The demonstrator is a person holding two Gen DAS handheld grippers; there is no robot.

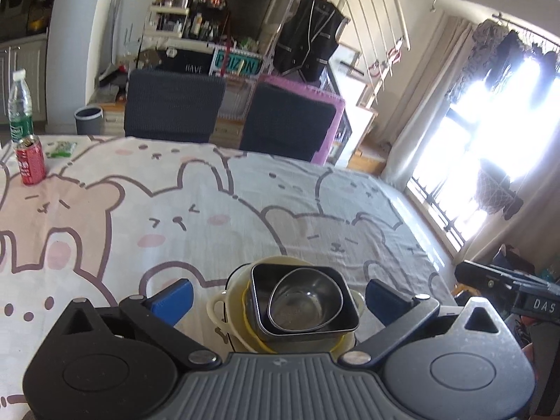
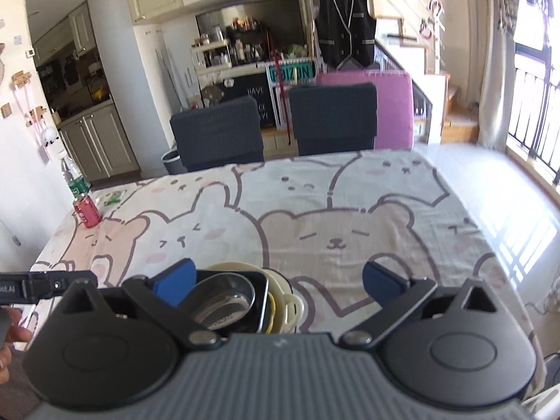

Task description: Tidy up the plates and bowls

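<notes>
A nested stack stands on the bear-print tablecloth (image 1: 182,210) near the table's front edge. It is a cream two-handled bowl (image 1: 218,309) at the bottom, then a yellow dish (image 1: 249,329), a black square dish (image 1: 260,276) and a steel bowl (image 1: 304,301) on top. My left gripper (image 1: 280,297) is open, its blue pads (image 1: 176,299) standing wide on either side of the stack and clear of it. In the right wrist view the stack's steel bowl (image 2: 224,297) and cream bowl (image 2: 292,306) sit low, beside the left pad (image 2: 175,285). My right gripper (image 2: 279,285) is open and holds nothing.
A red can (image 1: 30,161), a water bottle (image 1: 19,105) and a green packet (image 1: 63,148) stand at the far left corner. Two dark chairs (image 1: 173,105) face the table's far edge. The other gripper's black body (image 1: 518,297) and a hand (image 2: 10,332) are close beside.
</notes>
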